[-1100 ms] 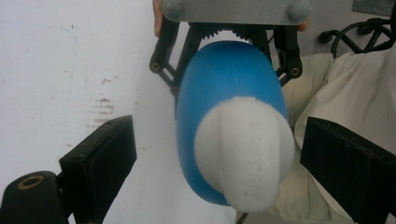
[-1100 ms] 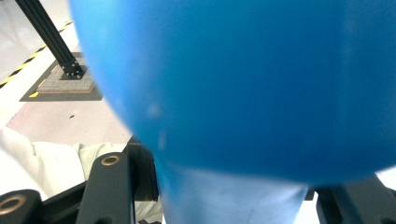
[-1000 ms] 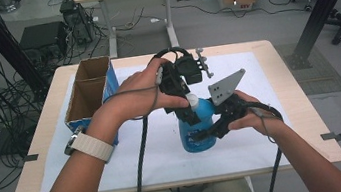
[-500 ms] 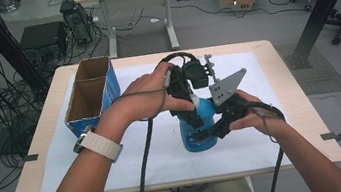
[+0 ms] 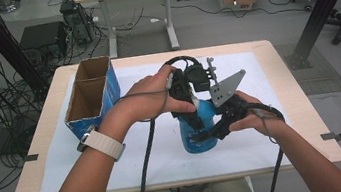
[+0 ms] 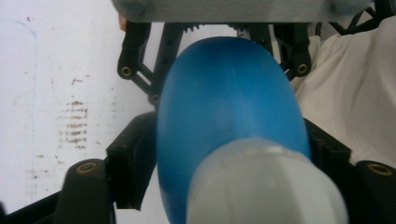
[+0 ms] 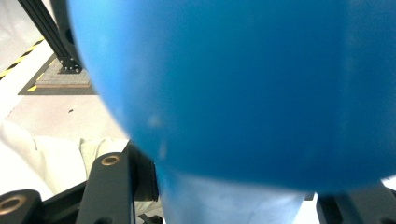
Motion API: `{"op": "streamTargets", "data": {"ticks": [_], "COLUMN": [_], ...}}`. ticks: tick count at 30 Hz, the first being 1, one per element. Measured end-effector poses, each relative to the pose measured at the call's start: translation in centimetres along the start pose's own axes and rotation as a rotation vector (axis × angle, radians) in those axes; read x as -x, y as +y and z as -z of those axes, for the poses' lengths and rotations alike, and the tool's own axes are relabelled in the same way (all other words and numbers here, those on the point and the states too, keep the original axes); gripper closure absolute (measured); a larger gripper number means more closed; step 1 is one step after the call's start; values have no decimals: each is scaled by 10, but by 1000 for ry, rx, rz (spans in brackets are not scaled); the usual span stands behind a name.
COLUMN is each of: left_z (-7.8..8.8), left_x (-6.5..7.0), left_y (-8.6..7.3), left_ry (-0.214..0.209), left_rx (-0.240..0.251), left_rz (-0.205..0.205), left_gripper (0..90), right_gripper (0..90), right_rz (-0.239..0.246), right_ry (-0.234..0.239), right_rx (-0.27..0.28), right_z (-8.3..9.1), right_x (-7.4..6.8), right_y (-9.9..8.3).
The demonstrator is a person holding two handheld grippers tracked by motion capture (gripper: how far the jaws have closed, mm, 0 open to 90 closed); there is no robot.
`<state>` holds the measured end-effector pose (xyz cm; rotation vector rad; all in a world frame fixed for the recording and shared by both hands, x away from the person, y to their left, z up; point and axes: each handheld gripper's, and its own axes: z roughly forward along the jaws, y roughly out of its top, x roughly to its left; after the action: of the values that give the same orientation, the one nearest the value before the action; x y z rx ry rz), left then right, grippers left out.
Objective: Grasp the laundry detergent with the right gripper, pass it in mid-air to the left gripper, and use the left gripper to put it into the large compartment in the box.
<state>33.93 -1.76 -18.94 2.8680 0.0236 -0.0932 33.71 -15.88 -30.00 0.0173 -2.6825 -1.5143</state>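
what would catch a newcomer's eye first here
A blue bottle stands mid-table, clamped from both sides: the left claw has just closed near its white cap, and the right claw grips its body. A cardboard box with two open compartments sits at the table's left.

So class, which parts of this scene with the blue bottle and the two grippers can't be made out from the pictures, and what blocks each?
- High view: the upper part of the blue bottle, behind the left hand and left gripper.
- Left gripper view: the bottle's base, behind its own body; the white cap is blurred and cut by the bottom edge.
- Right gripper view: the bottle's outline, too near and cut by the edges.
- High view: the floor of the cardboard box, in shadow.
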Motion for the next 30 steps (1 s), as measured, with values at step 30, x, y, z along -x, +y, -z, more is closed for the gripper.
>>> {"op": "streamTargets", "data": {"ticks": [30], "left_z": [-3], "left_x": [1], "left_y": [3], "left_ry": [31], "left_rx": [-53], "left_rz": [-15], "left_gripper": [373], "right_gripper": [431], "right_rz": [-2], "right_ry": [-18], "right_rx": [-30], "right_z": [-1], "right_x": [1], "right_y": [-2]}}
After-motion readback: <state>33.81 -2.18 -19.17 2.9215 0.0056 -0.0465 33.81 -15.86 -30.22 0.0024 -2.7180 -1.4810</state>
